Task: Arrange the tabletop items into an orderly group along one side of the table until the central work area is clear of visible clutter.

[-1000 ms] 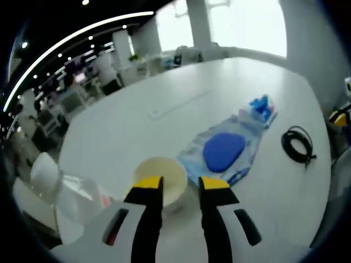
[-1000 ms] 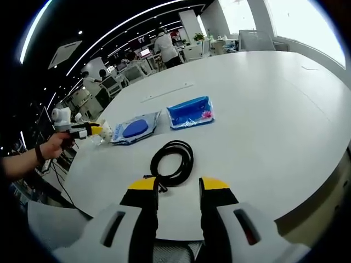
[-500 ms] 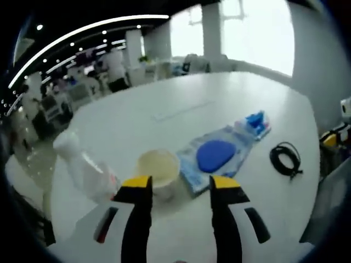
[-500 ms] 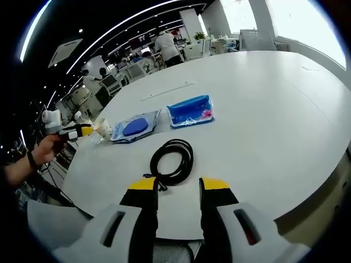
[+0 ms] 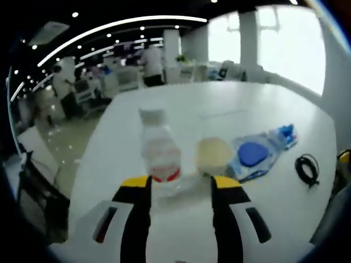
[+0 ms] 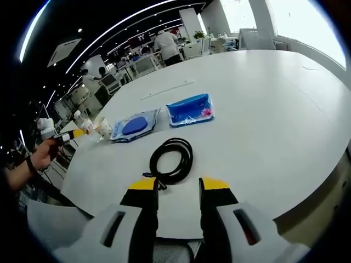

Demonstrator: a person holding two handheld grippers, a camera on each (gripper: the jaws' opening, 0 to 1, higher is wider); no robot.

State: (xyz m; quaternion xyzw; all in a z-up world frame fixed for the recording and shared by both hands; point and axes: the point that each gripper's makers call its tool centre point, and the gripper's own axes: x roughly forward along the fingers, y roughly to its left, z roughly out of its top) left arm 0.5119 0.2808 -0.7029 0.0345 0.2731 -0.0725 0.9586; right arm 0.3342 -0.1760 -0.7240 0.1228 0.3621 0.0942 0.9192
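My left gripper [image 5: 181,184] is open, its yellow-tipped jaws spread with nothing between them. Just ahead stands an upright clear bottle [image 5: 159,156] with a white cap and red label, a cream cup [image 5: 213,155] beside it to the right. Past these lie a clear pouch holding a blue disc [image 5: 253,155], a blue packet [image 5: 285,132] and a coiled black cable [image 5: 307,167]. My right gripper [image 6: 179,186] is open and empty, a little short of the cable [image 6: 171,159]. Farther off are the blue packet [image 6: 190,111], the pouch [image 6: 134,127], the cup [image 6: 103,129] and the left gripper [image 6: 68,136].
Everything rests on a large white rounded table [image 6: 263,109]. A hand [image 6: 41,159] holds the left gripper off the table's left edge. Chairs, desks and standing people fill the office behind. The table's near edge runs just under my right jaws.
The left gripper has drawn back from the cup and off the table edge, swinging left, so the bottle now stands ahead of its jaws. The right gripper and the cable have not moved.
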